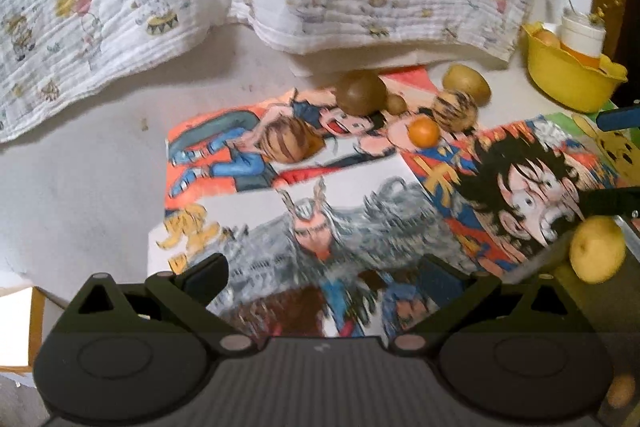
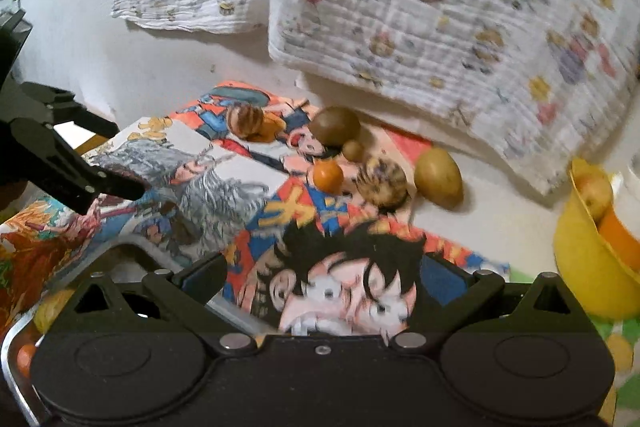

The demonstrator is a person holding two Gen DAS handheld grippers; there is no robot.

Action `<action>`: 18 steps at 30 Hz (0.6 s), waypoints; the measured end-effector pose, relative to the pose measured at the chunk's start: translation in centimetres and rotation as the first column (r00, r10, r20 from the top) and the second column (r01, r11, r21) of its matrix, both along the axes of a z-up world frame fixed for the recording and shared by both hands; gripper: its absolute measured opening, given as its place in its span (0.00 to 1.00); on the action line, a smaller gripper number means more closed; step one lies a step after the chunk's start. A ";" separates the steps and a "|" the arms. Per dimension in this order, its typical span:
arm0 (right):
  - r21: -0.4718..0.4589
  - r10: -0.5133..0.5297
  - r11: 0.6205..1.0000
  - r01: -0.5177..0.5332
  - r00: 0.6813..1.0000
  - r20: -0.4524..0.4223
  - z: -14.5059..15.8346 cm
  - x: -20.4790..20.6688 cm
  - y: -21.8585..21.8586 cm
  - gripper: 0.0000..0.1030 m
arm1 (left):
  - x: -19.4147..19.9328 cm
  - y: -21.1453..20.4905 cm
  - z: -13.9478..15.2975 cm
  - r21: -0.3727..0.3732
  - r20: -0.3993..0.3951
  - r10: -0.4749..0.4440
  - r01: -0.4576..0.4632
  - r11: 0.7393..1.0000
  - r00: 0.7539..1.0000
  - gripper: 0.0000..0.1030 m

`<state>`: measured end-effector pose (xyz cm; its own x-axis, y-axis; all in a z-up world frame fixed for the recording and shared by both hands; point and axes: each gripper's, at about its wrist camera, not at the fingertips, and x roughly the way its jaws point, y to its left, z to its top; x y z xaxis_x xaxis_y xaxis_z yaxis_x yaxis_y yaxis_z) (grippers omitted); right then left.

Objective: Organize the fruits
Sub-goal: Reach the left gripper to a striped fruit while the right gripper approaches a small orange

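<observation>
Fruit cluster on cartoon-print mat (image 1: 360, 195): dark round fruit (image 1: 360, 93) at 12 o'clock, orange (image 1: 423, 132) just below, striped fruit (image 1: 455, 109) right of it, another striped fruit (image 1: 285, 141) at 10. Left gripper (image 1: 324, 279) jaws apart, empty. Right gripper (image 2: 324, 279) jaws apart, empty. Yellow fruit (image 1: 597, 250) at 3 o'clock in left view. Yellow bowl (image 2: 584, 267) at 3 o'clock in right view, holding a fruit.

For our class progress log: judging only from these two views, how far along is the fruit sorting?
Early to midway. Done: a yellow fruit sits in the metal tray, and another fruit lies in the yellow bowl. In hand: nothing; the left hand-held gripper and right hand-held gripper are both open and empty. Left: the small orange fruit, two striped fruits, a brown fruit and others remain on the posters.
</observation>
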<state>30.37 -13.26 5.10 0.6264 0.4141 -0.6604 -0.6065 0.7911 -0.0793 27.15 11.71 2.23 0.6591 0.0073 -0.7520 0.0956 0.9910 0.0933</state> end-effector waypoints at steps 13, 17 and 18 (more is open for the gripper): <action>0.073 -0.019 0.997 0.033 0.982 -0.187 -1.5 8.2 4.9 0.92 | 6.8 1.7 -0.9 0.019 0.055 0.031 -0.032 0.999 0.998 0.99; 0.113 -0.086 0.987 0.116 0.965 -0.246 -2.6 10.2 5.4 0.82 | 9.0 2.0 -1.7 0.044 0.064 0.046 -0.048 0.998 0.997 0.99; 0.123 -0.105 0.982 0.140 0.960 -0.260 -2.9 10.6 5.4 0.80 | 9.5 2.1 -1.8 0.044 0.066 0.046 -0.049 0.998 0.997 0.99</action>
<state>40.93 -7.84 2.19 0.4995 0.4431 -0.7444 -0.4905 0.8529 0.1786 36.62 13.78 0.47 0.7044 0.0726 -0.7061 0.0409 0.9889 0.1425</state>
